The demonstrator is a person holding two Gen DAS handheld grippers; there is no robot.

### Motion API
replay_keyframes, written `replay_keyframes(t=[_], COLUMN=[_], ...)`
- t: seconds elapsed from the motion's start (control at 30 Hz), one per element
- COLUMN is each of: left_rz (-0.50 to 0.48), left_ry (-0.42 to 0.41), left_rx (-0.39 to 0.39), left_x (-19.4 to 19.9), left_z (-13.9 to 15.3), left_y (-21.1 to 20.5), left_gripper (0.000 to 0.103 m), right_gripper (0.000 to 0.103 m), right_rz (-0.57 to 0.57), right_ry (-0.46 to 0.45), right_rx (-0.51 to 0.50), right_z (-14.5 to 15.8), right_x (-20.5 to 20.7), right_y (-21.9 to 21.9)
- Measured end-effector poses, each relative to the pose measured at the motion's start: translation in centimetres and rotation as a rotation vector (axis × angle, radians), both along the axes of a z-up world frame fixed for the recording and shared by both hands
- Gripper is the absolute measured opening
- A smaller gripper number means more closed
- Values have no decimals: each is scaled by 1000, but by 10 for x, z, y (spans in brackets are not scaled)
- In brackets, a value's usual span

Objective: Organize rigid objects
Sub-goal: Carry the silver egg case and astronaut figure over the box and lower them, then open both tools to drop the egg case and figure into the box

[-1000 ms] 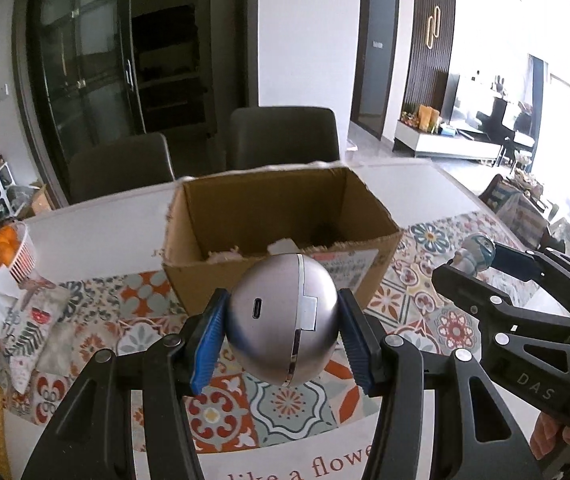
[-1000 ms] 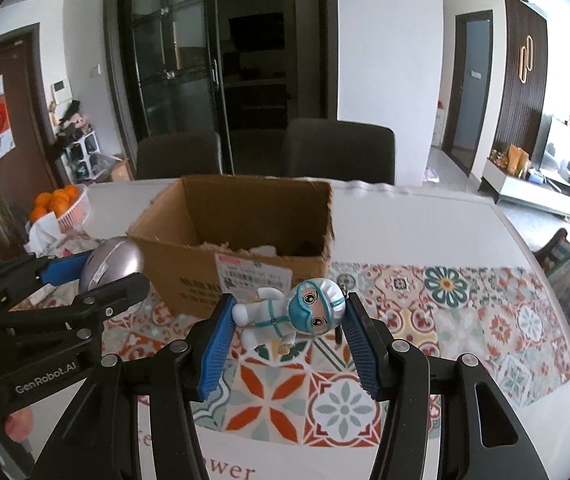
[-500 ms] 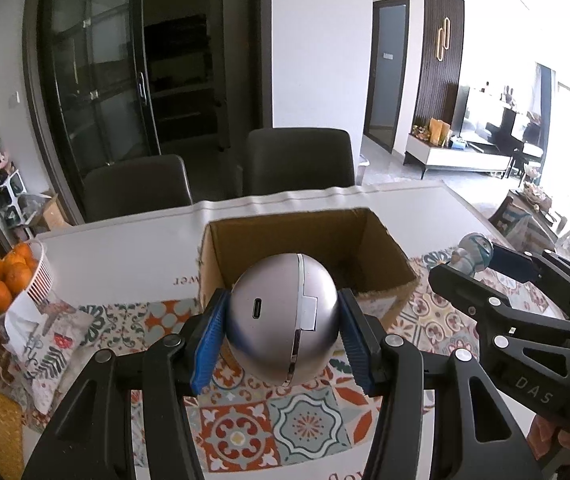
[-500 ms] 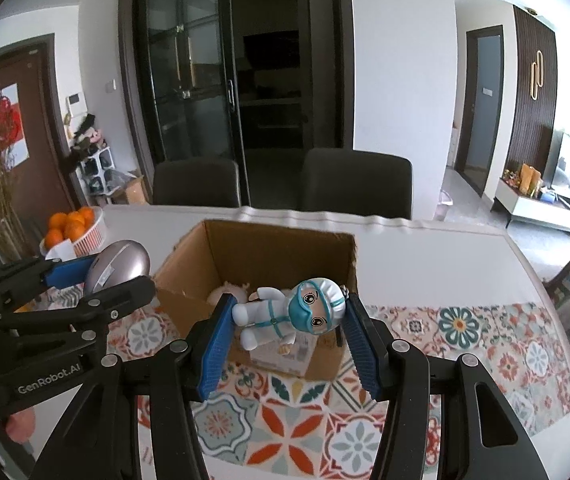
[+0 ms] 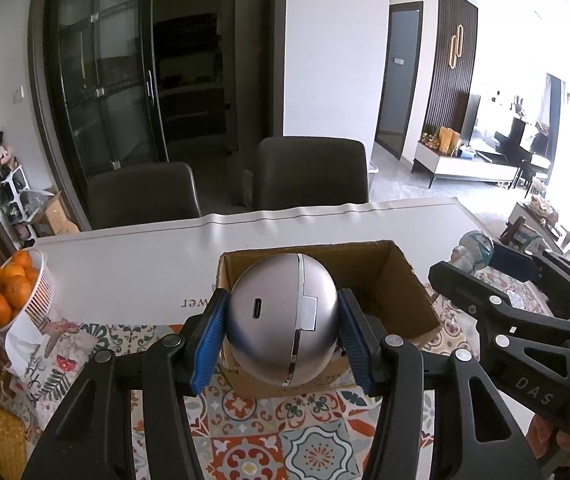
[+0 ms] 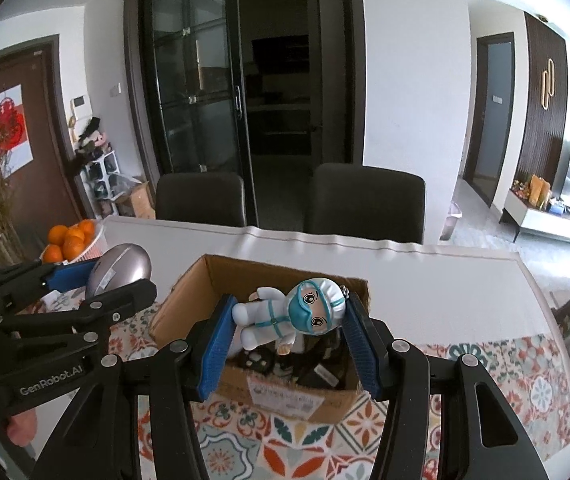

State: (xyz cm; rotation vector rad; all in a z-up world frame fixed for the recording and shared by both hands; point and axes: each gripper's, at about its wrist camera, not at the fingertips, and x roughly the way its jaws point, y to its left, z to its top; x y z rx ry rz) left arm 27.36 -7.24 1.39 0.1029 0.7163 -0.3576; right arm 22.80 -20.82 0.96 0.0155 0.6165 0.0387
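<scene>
The silver sphere (image 5: 281, 320), judged smooth, rigid and slippery, is clamped at its widest sides by the left tongs (image 5: 281, 338), while a light figurine (image 6: 289, 316) is pinched in the right tongs (image 6: 287, 338).

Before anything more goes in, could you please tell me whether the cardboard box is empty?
Not empty. In the right wrist view, dark objects lie on the floor of the open cardboard box, below the held figurine; what they are is unclear.

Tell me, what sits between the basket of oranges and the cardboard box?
In the left wrist view: a white cloth, printed with leaves and butterflies, on the tabletop.
</scene>
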Motion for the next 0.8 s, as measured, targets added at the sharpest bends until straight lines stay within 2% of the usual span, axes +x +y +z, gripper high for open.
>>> replay_keyframes(t=[0.3, 0.57, 0.8], left_rz=[16, 24, 16], left_ry=[48, 128, 230], left_rx=[14, 30, 50], left_x=[30, 60, 82], left_z=[-15, -36, -65], left_y=[-3, -10, -18], left_gripper=[53, 53, 53], right_gripper=[54, 54, 54], right_rz=[28, 28, 40], right_ry=[45, 162, 280], right_rx=[-31, 12, 49], right_z=[-10, -35, -71], right_x=[33, 69, 94], right_y=[1, -10, -19])
